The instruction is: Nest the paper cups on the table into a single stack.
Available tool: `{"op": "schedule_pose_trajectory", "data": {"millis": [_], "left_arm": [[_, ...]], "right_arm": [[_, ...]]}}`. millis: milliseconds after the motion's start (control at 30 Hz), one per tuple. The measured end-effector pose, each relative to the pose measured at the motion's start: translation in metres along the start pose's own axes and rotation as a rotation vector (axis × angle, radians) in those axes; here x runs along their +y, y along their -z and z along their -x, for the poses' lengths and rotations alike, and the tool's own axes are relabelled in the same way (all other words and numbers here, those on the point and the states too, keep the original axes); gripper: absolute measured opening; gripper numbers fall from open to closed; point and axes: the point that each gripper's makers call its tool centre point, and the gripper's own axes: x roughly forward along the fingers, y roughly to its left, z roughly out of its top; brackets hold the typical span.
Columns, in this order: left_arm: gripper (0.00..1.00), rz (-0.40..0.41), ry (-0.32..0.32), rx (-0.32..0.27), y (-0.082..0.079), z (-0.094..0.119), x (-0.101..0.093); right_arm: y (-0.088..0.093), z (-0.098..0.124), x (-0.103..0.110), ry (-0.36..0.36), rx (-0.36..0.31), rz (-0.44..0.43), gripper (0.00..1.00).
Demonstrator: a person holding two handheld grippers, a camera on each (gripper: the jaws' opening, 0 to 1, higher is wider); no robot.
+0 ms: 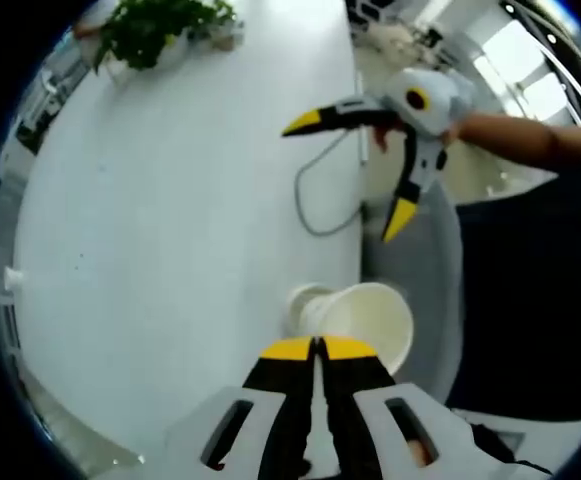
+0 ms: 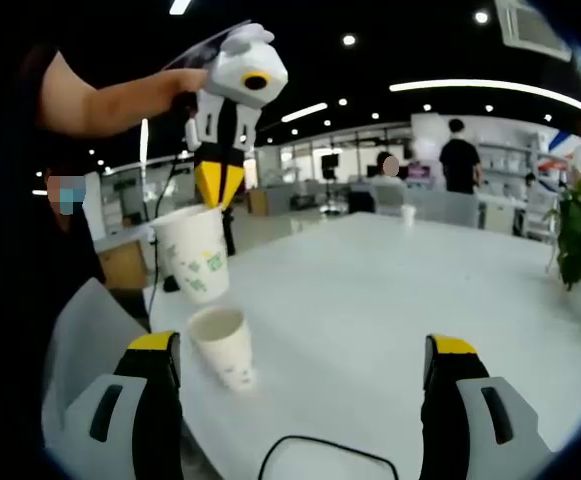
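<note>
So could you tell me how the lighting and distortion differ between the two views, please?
Left gripper view: evenly lit, the white table bowed by the fisheye, windows top right blown out, the held paper cup fairly sharp. Right gripper view: dark ceiling with bright light strips, the standing cup slightly soft, the far room blurry.

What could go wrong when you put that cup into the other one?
The left tool pinches only the rim of the lifted paper cup, so it might slip or crumple. The paper cup standing on the table is near the table edge, and nothing holds it; the right tool is open. A nudge could tip it off.
</note>
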Motion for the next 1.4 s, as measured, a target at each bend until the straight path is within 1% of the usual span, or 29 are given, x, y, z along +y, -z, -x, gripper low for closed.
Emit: {"op": "schedule_pose_trajectory", "data": {"millis": [267,467,667,800,1167,1333,1400], "left_arm": [[0.0,0.008,0.005,-0.004,0.001,-0.006,0.0],[0.0,0.011,0.007,0.0,0.004,-0.014,0.002],[0.0,0.014,0.012,0.006,0.008,-0.021,0.002],[0.0,0.021,0.014,0.0,0.009,-0.03,0.001],[0.0,0.044,0.023,-0.007,0.015,-0.047,0.001],[0.0,0.052,0.02,-0.012,0.017,-0.057,0.0],[0.0,0.049,0.009,-0.008,0.018,-0.06,0.002]], "right_arm": [[0.001,-0.002,-0.001,-0.003,0.001,0.002,0.99],[0.003,-0.003,0.006,-0.025,0.011,0.019,1.0],[0.006,-0.003,0.006,-0.029,0.021,0.023,1.0],[0.011,-0.002,0.006,-0.028,0.027,0.022,1.0],[0.013,-0.004,0.01,-0.032,0.03,0.014,0.99],[0.015,-0.005,0.013,-0.037,0.034,0.014,0.99],[0.016,-0.005,0.013,-0.037,0.036,0.014,0.99]]}}
